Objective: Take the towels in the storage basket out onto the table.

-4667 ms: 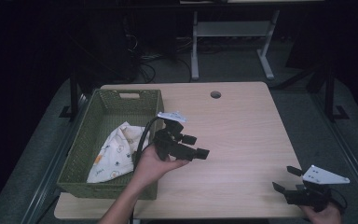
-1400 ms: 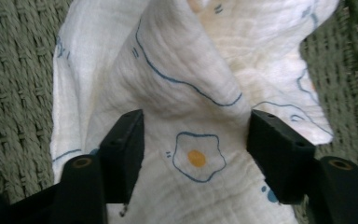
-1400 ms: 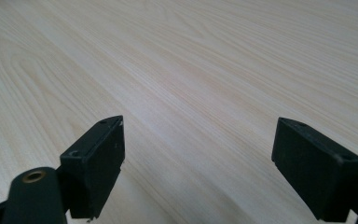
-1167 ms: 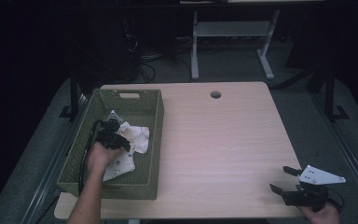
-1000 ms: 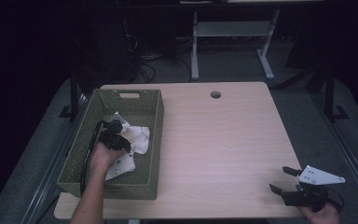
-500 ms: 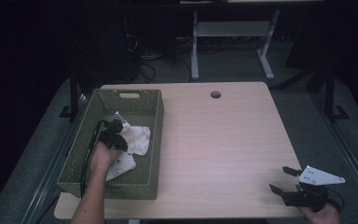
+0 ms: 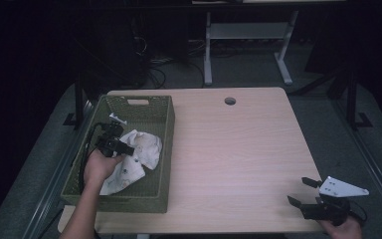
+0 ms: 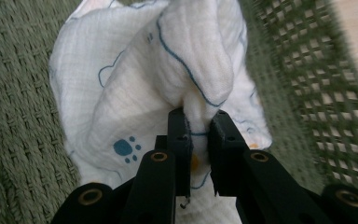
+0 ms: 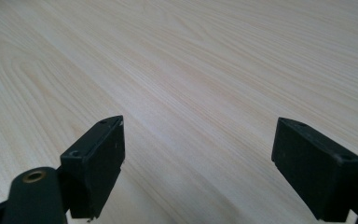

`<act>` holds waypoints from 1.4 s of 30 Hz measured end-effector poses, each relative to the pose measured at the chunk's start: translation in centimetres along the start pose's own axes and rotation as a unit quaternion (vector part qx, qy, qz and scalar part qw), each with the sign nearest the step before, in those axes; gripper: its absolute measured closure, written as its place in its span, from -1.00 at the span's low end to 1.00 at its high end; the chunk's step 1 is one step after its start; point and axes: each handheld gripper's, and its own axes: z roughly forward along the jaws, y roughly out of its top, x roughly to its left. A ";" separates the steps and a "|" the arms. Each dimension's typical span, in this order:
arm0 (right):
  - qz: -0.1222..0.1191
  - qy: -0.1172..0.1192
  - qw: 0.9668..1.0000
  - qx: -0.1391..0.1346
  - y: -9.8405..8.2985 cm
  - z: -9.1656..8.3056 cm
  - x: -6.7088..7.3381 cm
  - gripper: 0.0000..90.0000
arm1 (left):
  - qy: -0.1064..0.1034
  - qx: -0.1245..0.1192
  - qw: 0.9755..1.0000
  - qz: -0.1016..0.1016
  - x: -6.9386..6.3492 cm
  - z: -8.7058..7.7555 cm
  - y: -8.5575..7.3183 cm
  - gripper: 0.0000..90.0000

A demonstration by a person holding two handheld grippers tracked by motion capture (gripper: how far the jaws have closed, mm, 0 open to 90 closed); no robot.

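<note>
A white cloth [image 7: 142, 149] with blue paw prints lies bunched in the green woven basket [image 7: 169, 144] at the table's left. My left gripper [image 7: 125, 149] is inside the basket, and its jaws have just been closing with a fold of the cloth between them. In the left gripper view the gripper [image 8: 198, 119] pinches a raised ridge of the cloth [image 8: 135, 70], with the basket's mesh wall [image 8: 307, 70] to the right. My right gripper [image 7: 298, 190] stands open low over the table's front right corner. Between its fingers in the right gripper view [image 9: 198, 154] there is bare wood.
The light wooden table [image 7: 238, 144] has a round cable hole [image 7: 230, 101] near its far edge. Beyond it, the dark floor holds a white desk frame [image 7: 243, 35] and cables.
The left gripper went from above the table into the basket, shut on the cloth and has lifted a little, pulling a fold up. The right gripper has stayed in place.
</note>
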 end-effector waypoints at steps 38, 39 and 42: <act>0.012 -0.005 1.000 -0.011 0.3 0.0 -0.5 -0.63 | -0.166 -0.202 0.965 -0.036 1.2 -9.1 -2.0 0.78; 0.011 -0.006 1.000 -0.010 0.3 0.0 -0.5 -0.63 | -0.171 -0.208 0.962 -0.039 1.3 -9.3 -2.0 0.78; 0.013 -0.005 1.000 -0.006 0.3 0.1 -0.4 -0.63 | -0.180 -0.216 0.959 -0.042 1.3 -9.9 -1.9 0.78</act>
